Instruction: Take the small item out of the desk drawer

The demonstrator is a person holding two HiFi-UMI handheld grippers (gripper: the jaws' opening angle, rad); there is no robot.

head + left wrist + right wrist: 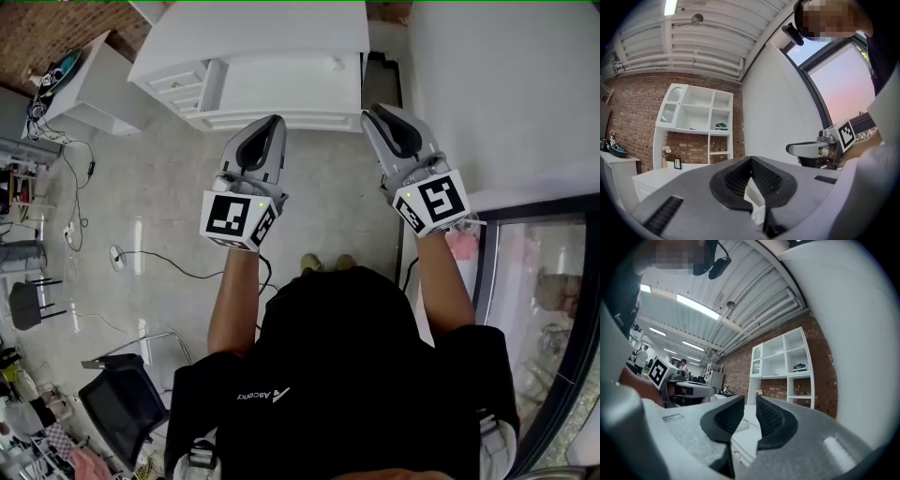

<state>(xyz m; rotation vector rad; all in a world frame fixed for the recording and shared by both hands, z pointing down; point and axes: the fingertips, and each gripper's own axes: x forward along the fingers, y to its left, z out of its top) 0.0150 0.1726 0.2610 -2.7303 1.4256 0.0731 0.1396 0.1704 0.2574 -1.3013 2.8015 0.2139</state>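
1. My left gripper [272, 122] had its jaws pressed together, empty.
2. My right gripper [377, 114] had its jaws slightly apart, empty.
3. The white desk [281, 37] stood at 12 o'clock, its drawers [178, 82] at 11; I could not see the small item.

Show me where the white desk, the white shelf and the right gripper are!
desk [267, 33], head view, on its bare white top.
shelf [696, 105], left gripper view, on the back of an upper compartment.
right gripper [750, 400], right gripper view, midway between its fingertips.
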